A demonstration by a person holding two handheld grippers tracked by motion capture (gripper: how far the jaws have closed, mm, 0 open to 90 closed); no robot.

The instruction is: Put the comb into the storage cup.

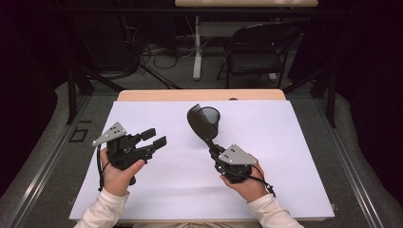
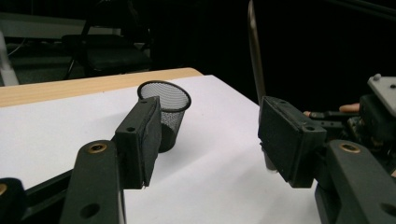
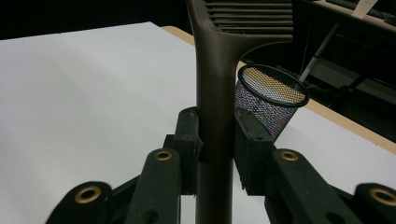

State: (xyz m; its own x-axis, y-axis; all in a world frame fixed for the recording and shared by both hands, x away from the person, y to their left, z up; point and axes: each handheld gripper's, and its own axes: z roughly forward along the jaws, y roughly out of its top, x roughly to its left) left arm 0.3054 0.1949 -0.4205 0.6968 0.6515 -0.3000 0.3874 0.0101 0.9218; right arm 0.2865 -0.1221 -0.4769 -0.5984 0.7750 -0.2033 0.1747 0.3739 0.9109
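Covering most of the worktop is a white sheet, with a strip of bare wood showing along the far edge. Near the middle of that far edge stands a black mesh cup, upright with its mouth open upward. A dark slotted spatula lies clamped by its handle between the jaws of the right gripper, which sits toward the near right part of the sheet. Its slotted head reaches forward and comes just beside the cup's rim on the left; whether the two touch cannot be told. The left gripper hovers over the near left of the sheet, jaws apart with nothing between them, well away from spatula and cup.
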